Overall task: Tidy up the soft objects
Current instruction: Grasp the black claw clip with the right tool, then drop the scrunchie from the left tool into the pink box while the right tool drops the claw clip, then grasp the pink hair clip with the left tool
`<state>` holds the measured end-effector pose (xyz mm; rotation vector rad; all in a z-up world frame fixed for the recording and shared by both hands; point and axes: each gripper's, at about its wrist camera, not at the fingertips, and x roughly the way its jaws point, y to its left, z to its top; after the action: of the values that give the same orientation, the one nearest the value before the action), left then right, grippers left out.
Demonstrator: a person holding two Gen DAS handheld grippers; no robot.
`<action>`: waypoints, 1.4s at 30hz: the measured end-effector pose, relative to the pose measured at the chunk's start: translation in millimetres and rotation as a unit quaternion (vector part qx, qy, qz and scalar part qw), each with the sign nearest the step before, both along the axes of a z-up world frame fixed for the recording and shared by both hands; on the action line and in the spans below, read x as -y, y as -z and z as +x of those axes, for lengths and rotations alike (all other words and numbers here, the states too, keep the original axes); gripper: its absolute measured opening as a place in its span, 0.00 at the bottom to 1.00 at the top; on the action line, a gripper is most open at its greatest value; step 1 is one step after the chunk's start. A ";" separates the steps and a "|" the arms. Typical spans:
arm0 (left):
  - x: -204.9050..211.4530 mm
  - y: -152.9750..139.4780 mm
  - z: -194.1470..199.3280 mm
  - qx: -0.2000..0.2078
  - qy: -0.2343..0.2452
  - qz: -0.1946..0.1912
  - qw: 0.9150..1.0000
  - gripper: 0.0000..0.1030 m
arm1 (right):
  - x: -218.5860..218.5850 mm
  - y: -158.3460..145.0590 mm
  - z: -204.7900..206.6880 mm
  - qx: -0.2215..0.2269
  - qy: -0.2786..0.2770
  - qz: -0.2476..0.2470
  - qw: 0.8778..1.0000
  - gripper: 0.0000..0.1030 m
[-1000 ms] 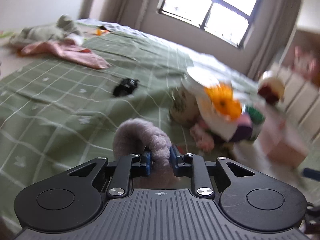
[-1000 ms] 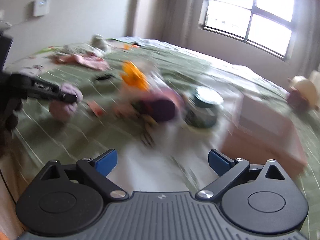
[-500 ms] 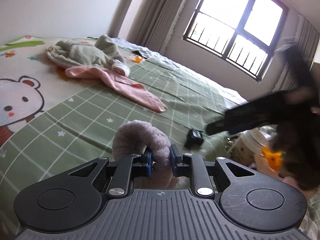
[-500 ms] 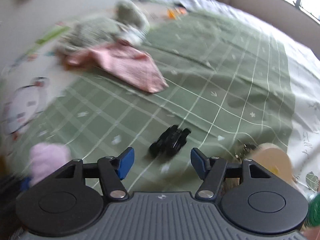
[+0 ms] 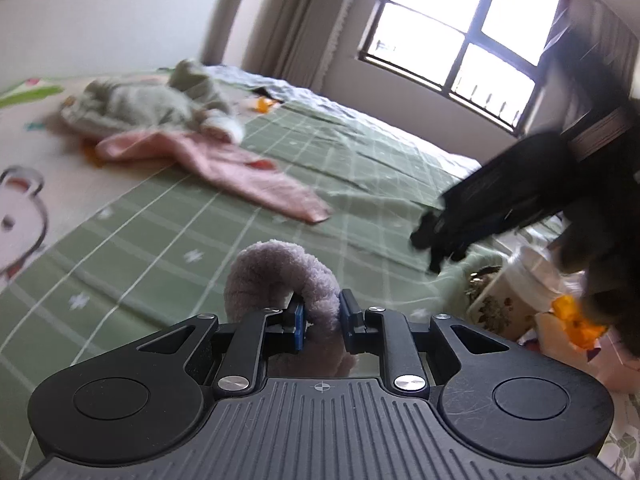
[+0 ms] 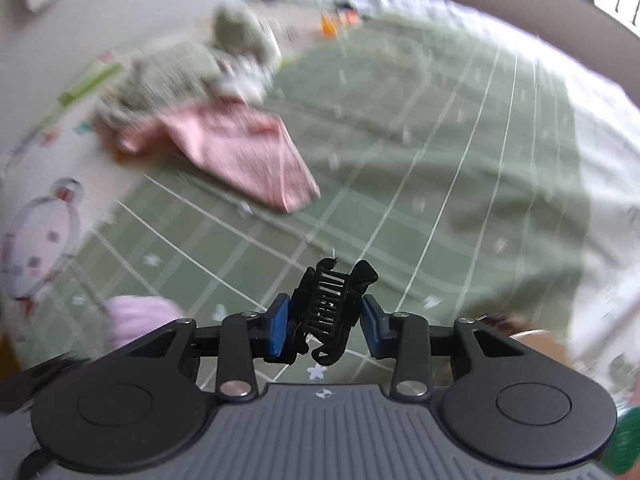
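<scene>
While my left gripper (image 5: 322,316) pinches the plush lilac scrunchie (image 5: 282,276) across its band, soft and light, my right gripper (image 6: 323,325) is closing around the black claw clip (image 6: 329,309), rigid and brittle, best taken across its sides. At ten o'clock, a pink cloth (image 6: 244,152) drapes the bed (image 6: 460,160). No legible writing.
</scene>
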<state>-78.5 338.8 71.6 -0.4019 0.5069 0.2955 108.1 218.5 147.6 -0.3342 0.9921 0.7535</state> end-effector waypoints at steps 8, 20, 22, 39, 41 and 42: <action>73.8 -77.9 60.3 0.026 0.062 0.070 0.995 0.21 | 160.3 -114.4 0.1 0.108 0.044 0.073 0.990 0.36; 271.4 -136.3 184.3 0.047 0.313 -0.009 0.949 0.21 | 427.6 -87.9 52.1 0.126 0.224 0.073 0.964 0.38; 297.4 -116.6 209.4 0.019 0.357 -0.055 0.932 0.22 | 449.4 -63.9 64.9 0.103 0.234 0.072 0.964 0.44; 299.3 -55.0 170.8 -0.004 0.324 0.036 0.945 0.26 | 495.0 -6.1 9.9 0.118 0.276 0.108 0.948 0.61; 267.1 -60.7 144.6 0.011 0.295 0.028 0.955 0.26 | 475.2 -2.5 -10.3 0.133 0.253 0.109 0.952 0.63; 246.9 -59.6 130.9 0.017 0.277 0.024 0.960 0.26 | 463.9 0.6 -21.5 0.138 0.239 0.110 0.955 0.64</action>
<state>52.4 91.9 131.2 -0.2043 0.5563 -0.2407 86.7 -245.4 147.0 0.0022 0.6765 0.3567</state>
